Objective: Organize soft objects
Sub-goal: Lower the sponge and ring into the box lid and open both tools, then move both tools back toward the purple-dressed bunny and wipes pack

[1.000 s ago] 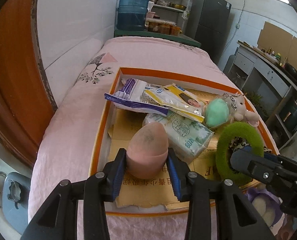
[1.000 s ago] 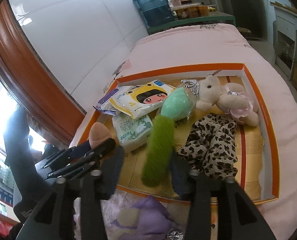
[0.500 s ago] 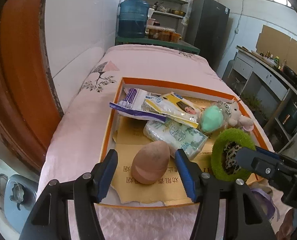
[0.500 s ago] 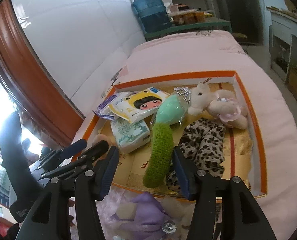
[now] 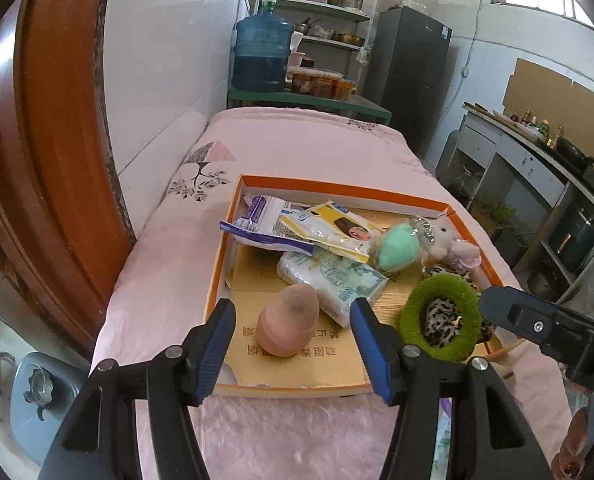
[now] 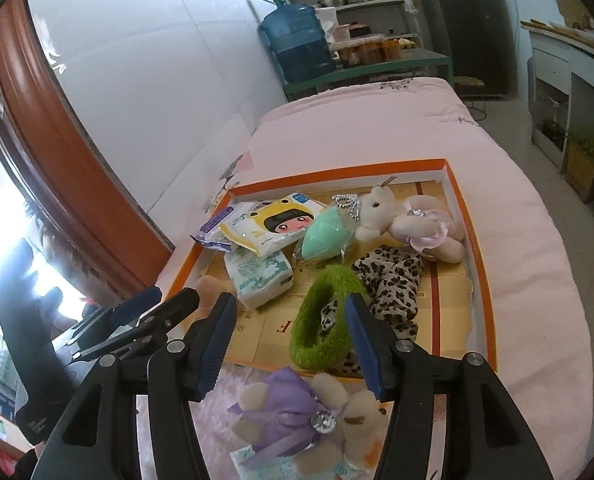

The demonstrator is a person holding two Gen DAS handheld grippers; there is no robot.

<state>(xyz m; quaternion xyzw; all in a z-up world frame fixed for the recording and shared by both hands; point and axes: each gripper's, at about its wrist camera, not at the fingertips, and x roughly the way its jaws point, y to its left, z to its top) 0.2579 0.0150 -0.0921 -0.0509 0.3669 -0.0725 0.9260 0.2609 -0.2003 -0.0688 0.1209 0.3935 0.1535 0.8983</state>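
An orange-rimmed box [image 5: 233, 240] [image 6: 479, 264] lies on the pink bed and holds soft things. A pink egg-shaped sponge [image 5: 287, 320] stands at its near left, free between my open left gripper's [image 5: 293, 344] jaws. A green fuzzy ring [image 6: 321, 320] [image 5: 441, 322] lies at the box's near edge on a leopard-print cloth [image 6: 393, 280], just ahead of my open, empty right gripper [image 6: 289, 344]. Tissue packs [image 5: 329, 276] [image 6: 257, 272], a mint sponge [image 6: 327, 234] and a pale plush bear [image 6: 413, 220] lie further in. A small bear in a purple dress [image 6: 297, 412] lies on the bed below the right gripper.
A white tiled wall [image 5: 169, 60] and a brown wooden frame [image 5: 45, 140] run along the left of the bed. A blue water bottle [image 5: 259, 54], shelves and a dark fridge [image 5: 413, 68] stand beyond the bed's far end. A counter [image 5: 537, 168] runs along the right.
My left gripper let go of the pink sponge, opened and drew back. My right gripper let go of the green ring, which now lies flat in the box, and drew back too.
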